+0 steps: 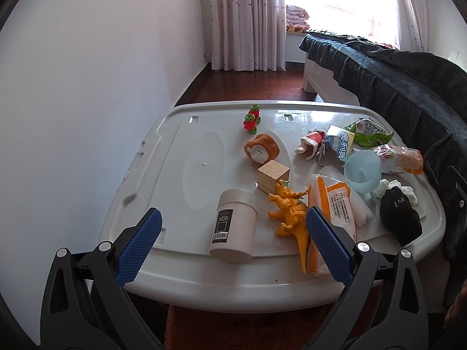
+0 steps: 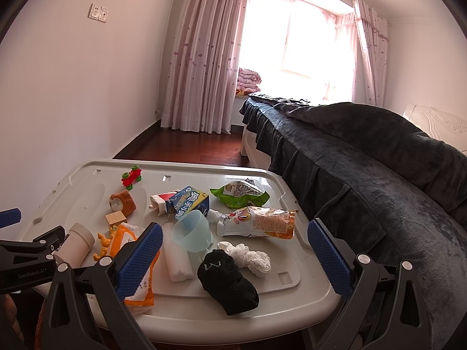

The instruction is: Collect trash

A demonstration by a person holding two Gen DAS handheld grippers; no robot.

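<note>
Trash lies on the right half of a white plastic lid (image 1: 163, 175) (image 2: 292, 291): a green snack bag (image 1: 369, 132) (image 2: 240, 195), a blue carton (image 1: 337, 145) (image 2: 191, 205), an orange-and-white pouch (image 1: 400, 159) (image 2: 256, 223), an orange wrapper (image 1: 332, 204) (image 2: 124, 237) and crumpled white tissue (image 1: 407, 194) (image 2: 248, 258). My left gripper (image 1: 233, 248) is open near the lid's front edge, over a white jar (image 1: 235, 226) (image 2: 77, 242) and an orange toy dinosaur (image 1: 290, 213). My right gripper (image 2: 235, 259) is open above a black sock (image 2: 227, 281) (image 1: 400, 218).
A pale blue cup (image 1: 362, 170) (image 2: 192, 232), wooden block (image 1: 273, 175), plush roll (image 1: 261, 148) (image 2: 122, 201) and red-green toy (image 1: 251, 118) (image 2: 132, 176) share the lid. A bed with dark blanket (image 2: 364, 160) runs along the right. White wall to the left.
</note>
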